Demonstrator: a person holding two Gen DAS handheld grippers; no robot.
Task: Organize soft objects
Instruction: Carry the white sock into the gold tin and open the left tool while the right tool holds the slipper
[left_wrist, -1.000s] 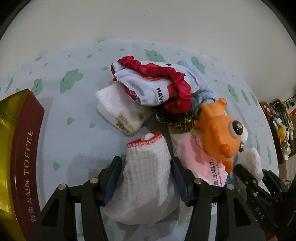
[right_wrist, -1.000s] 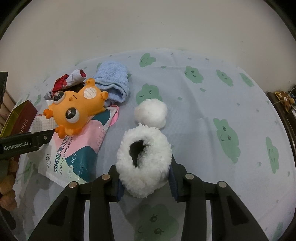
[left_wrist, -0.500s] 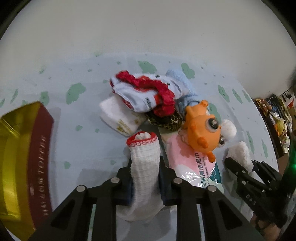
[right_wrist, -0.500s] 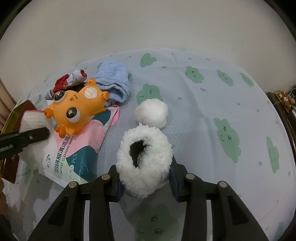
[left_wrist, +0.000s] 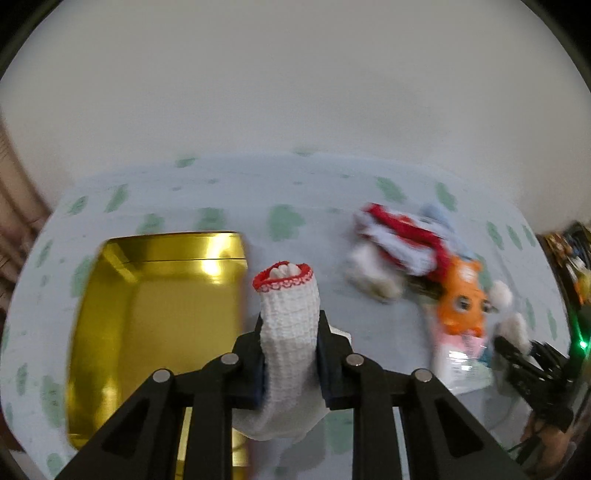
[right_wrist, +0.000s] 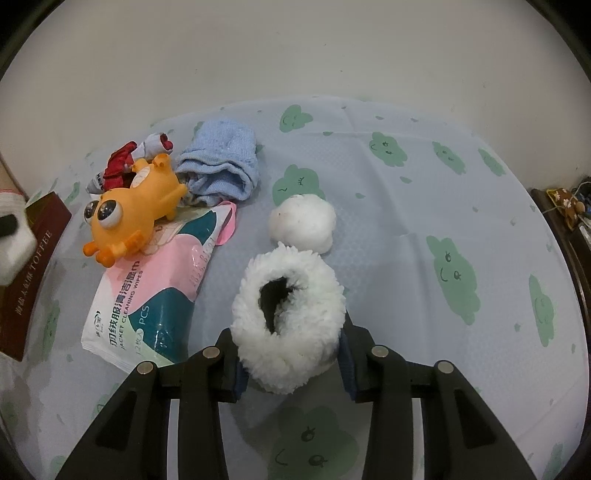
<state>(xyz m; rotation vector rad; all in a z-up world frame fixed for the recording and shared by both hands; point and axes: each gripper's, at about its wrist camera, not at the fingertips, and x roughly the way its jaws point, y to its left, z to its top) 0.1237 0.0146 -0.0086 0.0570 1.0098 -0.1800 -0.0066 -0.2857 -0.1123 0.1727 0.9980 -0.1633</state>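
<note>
Between the pads of our left gripper (left_wrist: 290, 354) sits a white knitted glove (left_wrist: 290, 332) with a red cuff, pinched at its middle; the jaws have just been closing on it and now press it narrow. Its cuff end stands up toward twelve o'clock, its lower end hangs below the jaws, clear of the tablecloth (left_wrist: 229, 195). At nine o'clock of the glove lies an open gold tin (left_wrist: 155, 317), its inside bare. Out at two o'clock, blurred, we see a heap of red-and-white cloth (left_wrist: 399, 236) and an orange toy (left_wrist: 461, 302).

Our right gripper (right_wrist: 290, 354) holds a fluffy white slipper (right_wrist: 291, 321) low over the cloth, jaws pressed into its fleece on both sides. A white pompom (right_wrist: 303, 223) lies just beyond it at twelve o'clock. At ten o'clock lie a pack of cleaning wipes (right_wrist: 155, 291), with the toy lying on the pack's far end, and a folded blue towel (right_wrist: 221, 166) behind them.
</note>
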